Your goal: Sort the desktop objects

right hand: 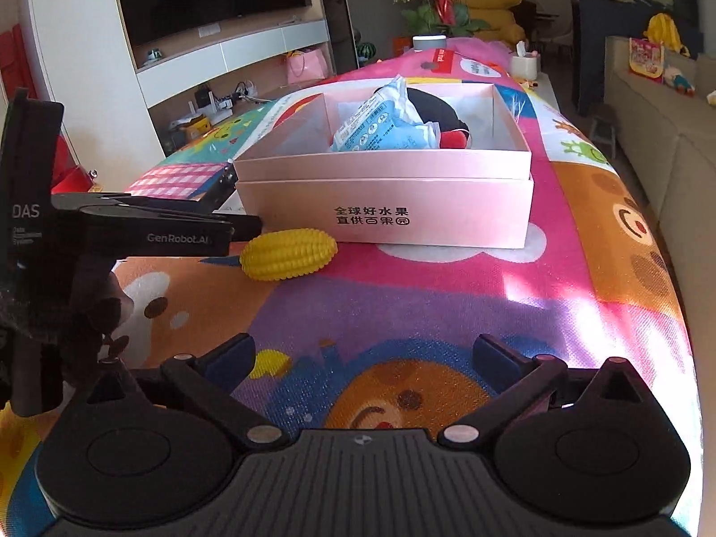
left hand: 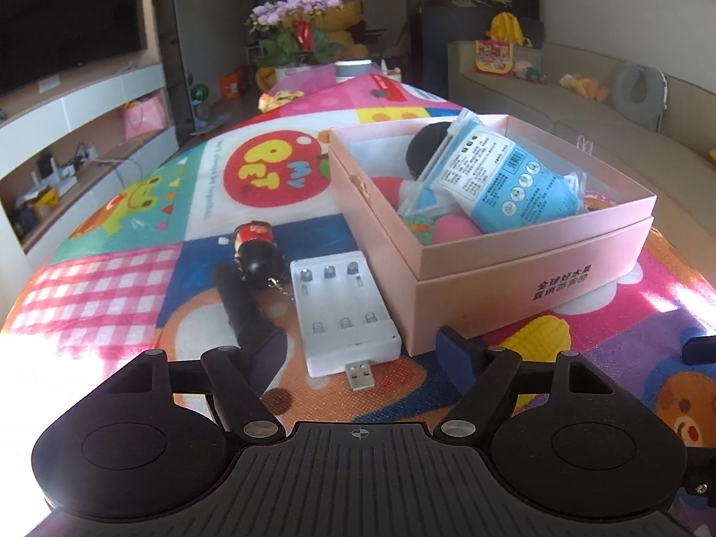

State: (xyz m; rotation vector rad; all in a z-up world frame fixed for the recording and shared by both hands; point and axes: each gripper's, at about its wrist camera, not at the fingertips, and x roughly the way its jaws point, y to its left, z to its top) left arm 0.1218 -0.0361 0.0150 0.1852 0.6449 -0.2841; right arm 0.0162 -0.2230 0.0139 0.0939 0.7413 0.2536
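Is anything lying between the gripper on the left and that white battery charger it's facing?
Nothing visible does. The white battery charger lies on the mat straight ahead of the open left gripper. A black stick-shaped object lies beside it on the left, and the pink box stands to its right.

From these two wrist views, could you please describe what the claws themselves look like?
Both the left claw and right claw are matte black, with ribbed bases, round side discs, silver pivot pins and dark blue pads. The left one's side reads "GenRobot.AI".
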